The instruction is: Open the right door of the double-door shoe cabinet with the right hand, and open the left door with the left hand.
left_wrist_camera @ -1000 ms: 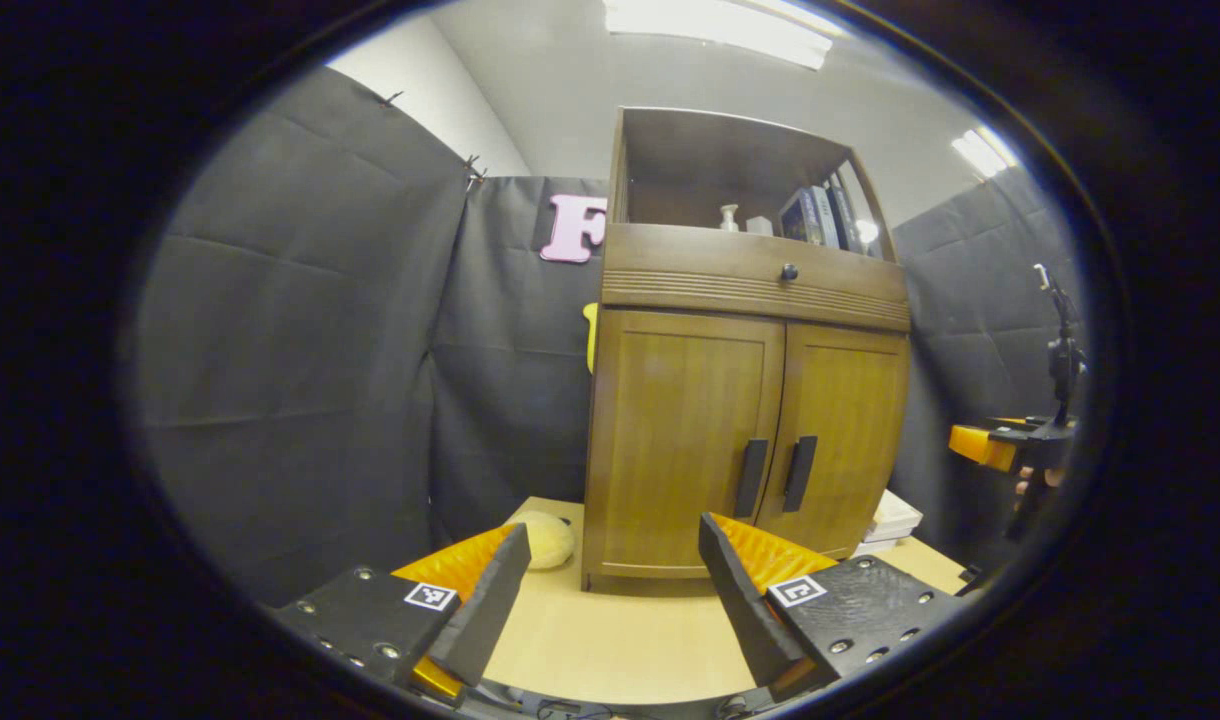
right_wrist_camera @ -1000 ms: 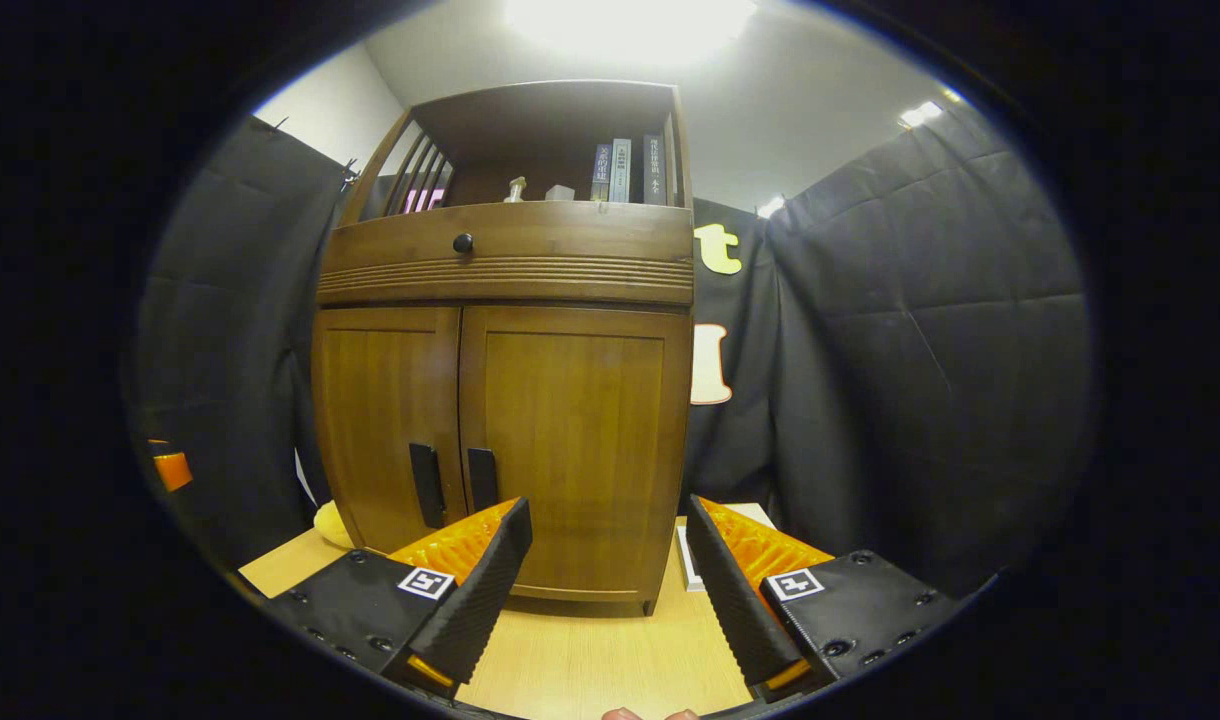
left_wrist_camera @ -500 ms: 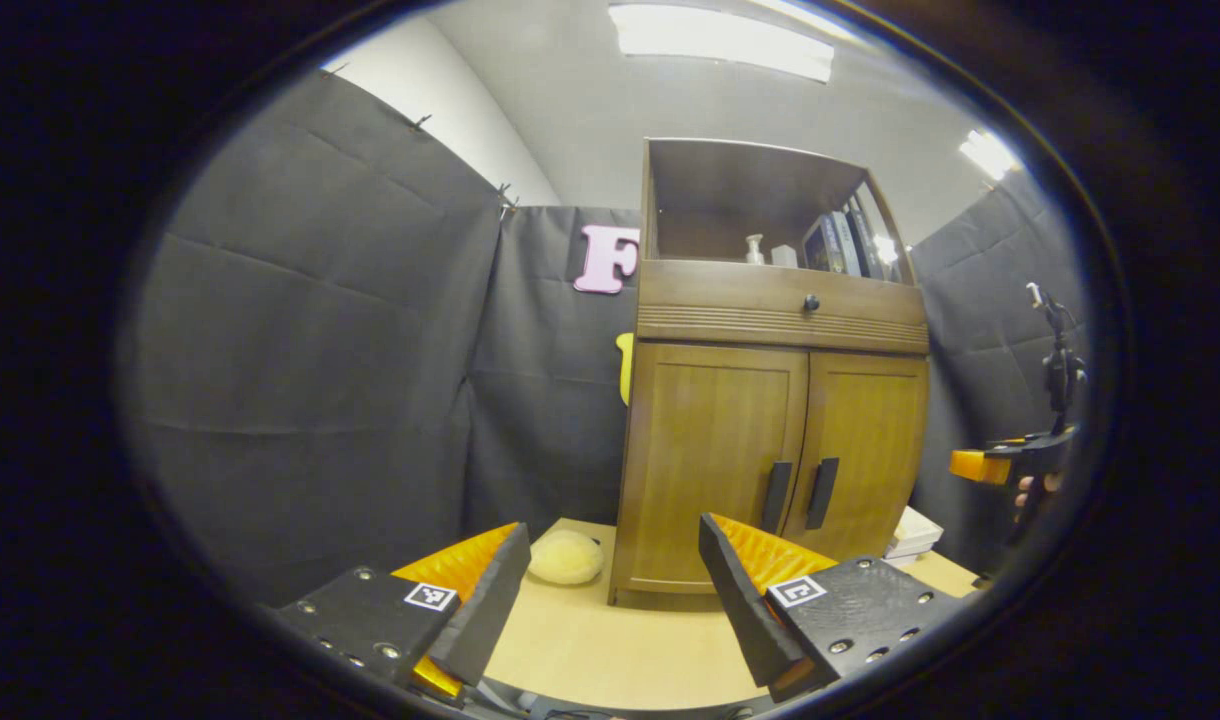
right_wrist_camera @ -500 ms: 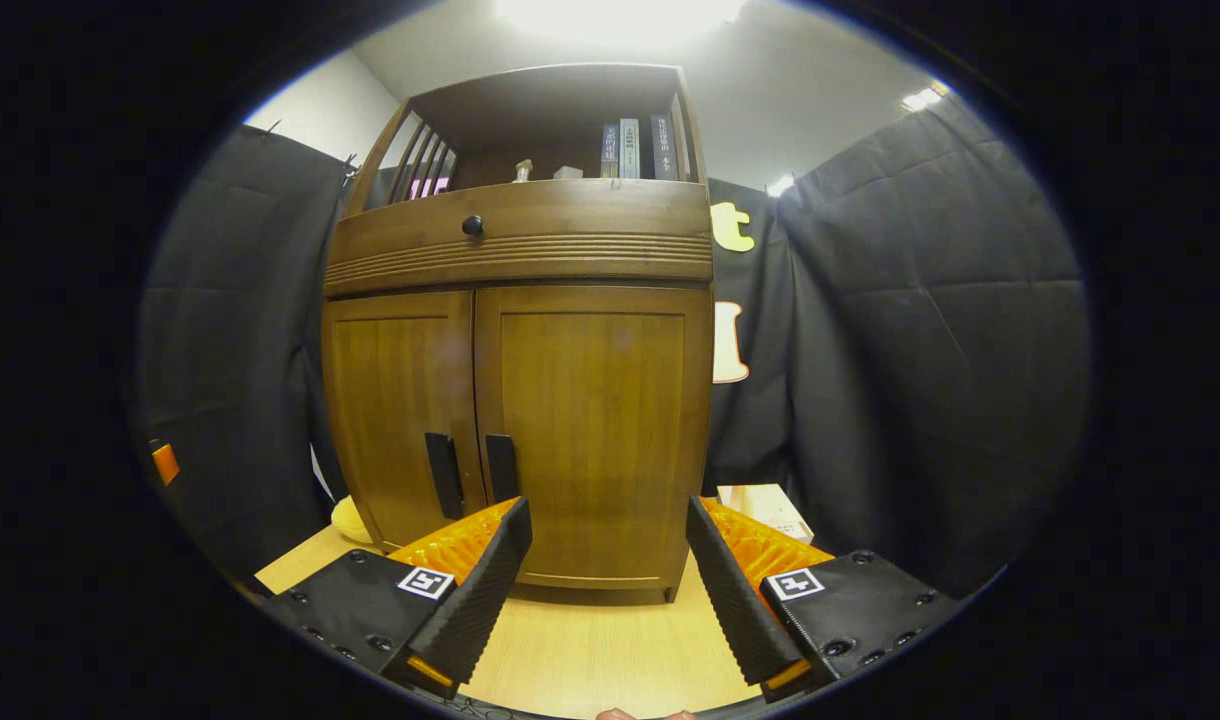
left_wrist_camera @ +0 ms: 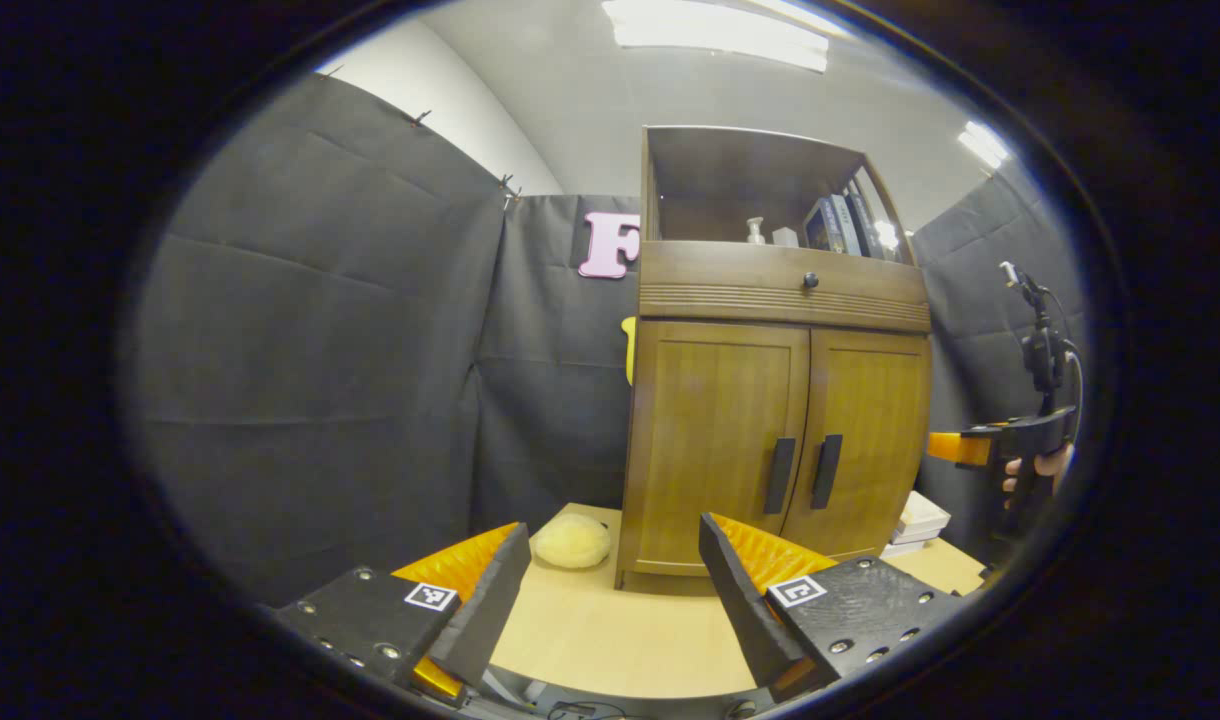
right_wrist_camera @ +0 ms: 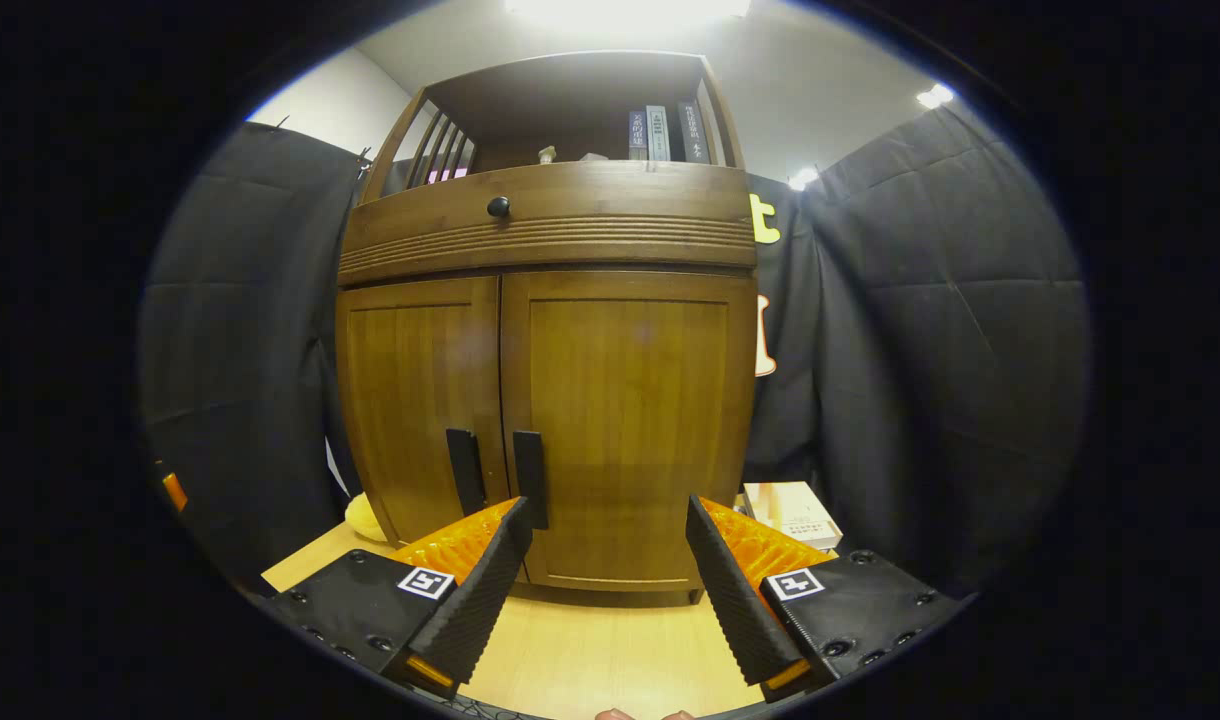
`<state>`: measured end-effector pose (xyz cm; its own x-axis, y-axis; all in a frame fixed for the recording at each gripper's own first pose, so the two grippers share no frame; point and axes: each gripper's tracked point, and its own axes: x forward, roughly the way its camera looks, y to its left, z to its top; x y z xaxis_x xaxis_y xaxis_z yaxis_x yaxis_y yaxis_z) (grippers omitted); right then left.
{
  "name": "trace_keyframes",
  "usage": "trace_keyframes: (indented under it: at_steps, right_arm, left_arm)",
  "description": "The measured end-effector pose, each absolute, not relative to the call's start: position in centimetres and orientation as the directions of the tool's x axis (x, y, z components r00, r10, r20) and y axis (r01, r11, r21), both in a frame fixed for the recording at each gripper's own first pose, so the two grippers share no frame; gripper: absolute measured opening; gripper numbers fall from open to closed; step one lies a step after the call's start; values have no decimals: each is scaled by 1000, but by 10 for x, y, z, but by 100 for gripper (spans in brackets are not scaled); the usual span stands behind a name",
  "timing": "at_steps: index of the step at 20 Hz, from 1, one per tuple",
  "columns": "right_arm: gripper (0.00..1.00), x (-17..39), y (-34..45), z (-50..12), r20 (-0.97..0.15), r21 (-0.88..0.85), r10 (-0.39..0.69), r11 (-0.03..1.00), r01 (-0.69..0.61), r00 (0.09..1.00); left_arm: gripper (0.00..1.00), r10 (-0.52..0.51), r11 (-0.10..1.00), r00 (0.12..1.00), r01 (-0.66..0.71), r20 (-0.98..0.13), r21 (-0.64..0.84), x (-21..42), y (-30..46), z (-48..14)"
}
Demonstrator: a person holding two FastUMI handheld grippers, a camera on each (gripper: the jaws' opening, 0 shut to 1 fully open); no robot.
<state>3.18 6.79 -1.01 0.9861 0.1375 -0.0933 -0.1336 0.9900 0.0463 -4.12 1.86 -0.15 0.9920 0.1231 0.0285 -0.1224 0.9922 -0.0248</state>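
Observation:
The wooden shoe cabinet (left_wrist_camera: 770, 400) stands on a light table, both doors closed. In the left gripper view its left door (left_wrist_camera: 715, 440) and right door (left_wrist_camera: 870, 430) meet at two dark vertical handles (left_wrist_camera: 778, 475) (left_wrist_camera: 826, 470). My left gripper (left_wrist_camera: 612, 530) is open, well short of the cabinet and left of its front. The right gripper (left_wrist_camera: 970, 447) hovers off the cabinet's right side, held by a hand. In the right gripper view my right gripper (right_wrist_camera: 607, 510) is open and empty, close before the right door (right_wrist_camera: 625, 400), whose handle (right_wrist_camera: 530, 478) stands just above its left fingertip (right_wrist_camera: 515, 520).
A yellow plush (left_wrist_camera: 572, 540) lies on the table (left_wrist_camera: 610, 640) left of the cabinet. A stack of books (right_wrist_camera: 792, 512) lies at its right side. Above the doors are a drawer with a knob (right_wrist_camera: 498, 207) and an open shelf (left_wrist_camera: 760, 190) with books and a bottle.
My right gripper has moved closer to the cabinet, whose doors now loom larger. In the left gripper view the cabinet has slid rightward and the plush shows more. Both doors stay closed.

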Motion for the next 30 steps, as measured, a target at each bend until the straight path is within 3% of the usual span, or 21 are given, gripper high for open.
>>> trace_keyframes:
  at_steps: [8,16,25,28,30]
  right_arm:
    - [97,90,118,-16,-101,80,223,973,-215,970]
    - [98,166,150,-34,-138,91,243,968,-232,960]
    - [97,202,160,-59,-181,110,243,968,-226,953]
    - [94,206,161,-58,-205,116,236,969,-216,950]
    - [72,209,162,-55,-187,95,238,970,-223,953]
  left_arm:
    - [99,242,970,970,-242,-20,4,-55,25,-4]
    - [99,383,922,923,-385,-41,-48,-52,39,-8]
    - [99,394,918,915,-396,-81,-9,-14,32,-9]
    - [99,375,927,923,-375,-86,13,0,19,-8]
    - [99,358,933,929,-358,-89,18,6,13,-7]
